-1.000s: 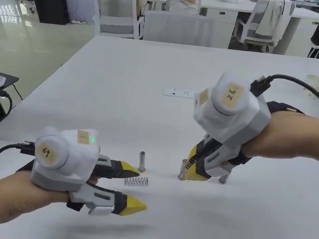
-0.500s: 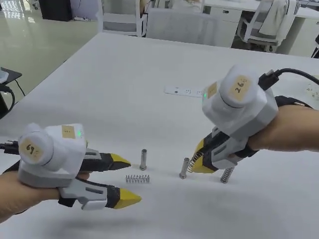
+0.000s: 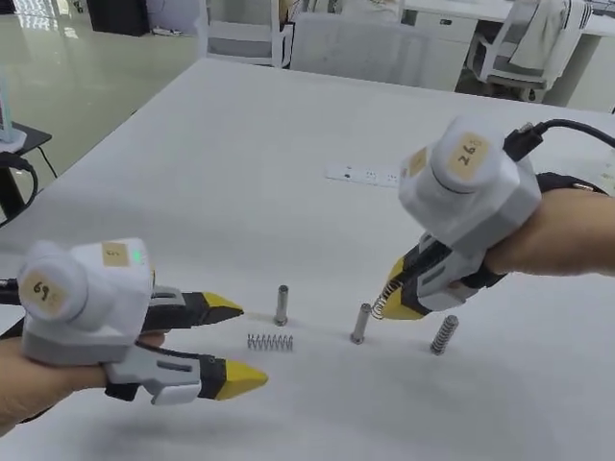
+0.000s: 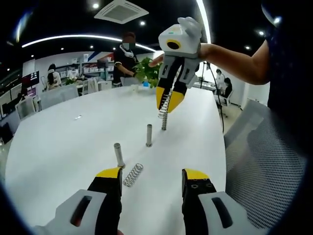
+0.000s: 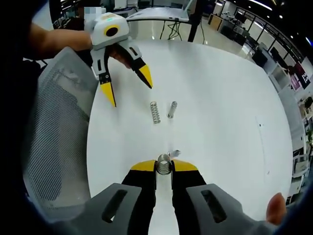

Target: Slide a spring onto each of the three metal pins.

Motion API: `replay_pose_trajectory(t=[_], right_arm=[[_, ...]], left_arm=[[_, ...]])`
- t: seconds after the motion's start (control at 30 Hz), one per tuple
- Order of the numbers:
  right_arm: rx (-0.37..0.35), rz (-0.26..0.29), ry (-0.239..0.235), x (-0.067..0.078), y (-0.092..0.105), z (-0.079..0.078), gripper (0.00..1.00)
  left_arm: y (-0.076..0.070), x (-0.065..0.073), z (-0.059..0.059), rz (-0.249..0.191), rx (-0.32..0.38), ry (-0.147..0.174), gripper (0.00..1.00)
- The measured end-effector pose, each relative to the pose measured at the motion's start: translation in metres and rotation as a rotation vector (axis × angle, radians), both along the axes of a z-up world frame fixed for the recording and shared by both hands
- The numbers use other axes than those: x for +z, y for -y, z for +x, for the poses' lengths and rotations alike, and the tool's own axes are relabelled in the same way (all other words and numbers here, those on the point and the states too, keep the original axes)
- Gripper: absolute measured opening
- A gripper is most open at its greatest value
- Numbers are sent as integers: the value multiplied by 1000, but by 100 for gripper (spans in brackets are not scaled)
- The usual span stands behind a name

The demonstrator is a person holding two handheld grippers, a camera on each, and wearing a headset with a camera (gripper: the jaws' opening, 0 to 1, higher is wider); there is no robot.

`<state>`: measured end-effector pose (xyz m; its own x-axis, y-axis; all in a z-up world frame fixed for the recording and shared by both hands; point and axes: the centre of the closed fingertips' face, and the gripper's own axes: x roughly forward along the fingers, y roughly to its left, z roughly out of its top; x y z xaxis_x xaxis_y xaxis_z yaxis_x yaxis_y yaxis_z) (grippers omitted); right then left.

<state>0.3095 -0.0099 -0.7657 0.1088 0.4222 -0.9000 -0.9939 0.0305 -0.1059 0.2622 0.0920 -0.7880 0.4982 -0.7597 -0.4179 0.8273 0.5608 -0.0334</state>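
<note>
Whereas a second ago the right claw [image 3: 392,293] sat low, it now holds its pinched spring [image 3: 381,304] beside the top of the middle pin [image 3: 360,324], not yet threaded; the left claw [image 3: 252,343] gapes empty over the desk [image 3: 240,173].

Upright pins [image 3: 282,304] and a loose spring [image 3: 270,341] mid-table, open tabletop [image 3: 240,173] around.

Location: open-plan office. Indicators: a large white worktable [image 3: 240,144] carrying a power strip [image 3: 365,177]; mesh-backed office chairs [image 3: 360,53]; further desks [image 3: 461,12] on a glossy floor [image 3: 86,67]; a ceiling air-conditioning cassette [image 4: 121,11]; linear ceiling lights [image 4: 73,37]; a potted plant [image 4: 146,73]; a standing person [image 4: 124,58].
</note>
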Motion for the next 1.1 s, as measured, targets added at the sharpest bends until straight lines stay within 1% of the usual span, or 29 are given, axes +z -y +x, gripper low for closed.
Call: replay_pose_trajectory(t=[0.13,0.23,0.3,0.53,0.7,0.83,1.1], right_arm=[[0,0,1,-2,-2,6,9],[0,-24,15,-5,0,13,9],[2,-28,15,-7,-1,15,9],[8,-34,4,-14,-5,20,9],[14,-36,2,-16,-8,21,9],[18,-52,5,-20,-7,22,9],[20,-60,-6,-25,-9,23,9]], left_arm=[[3,-1,0,-7,-3,-5,43],[3,-2,0,-8,-6,-9,44],[3,-3,1,-10,-4,-11,44],[3,-7,0,-10,-6,-20,44],[2,-6,0,-15,-3,-20,44],[3,-6,0,-17,-2,-19,44],[3,-7,0,-19,-2,-22,43]])
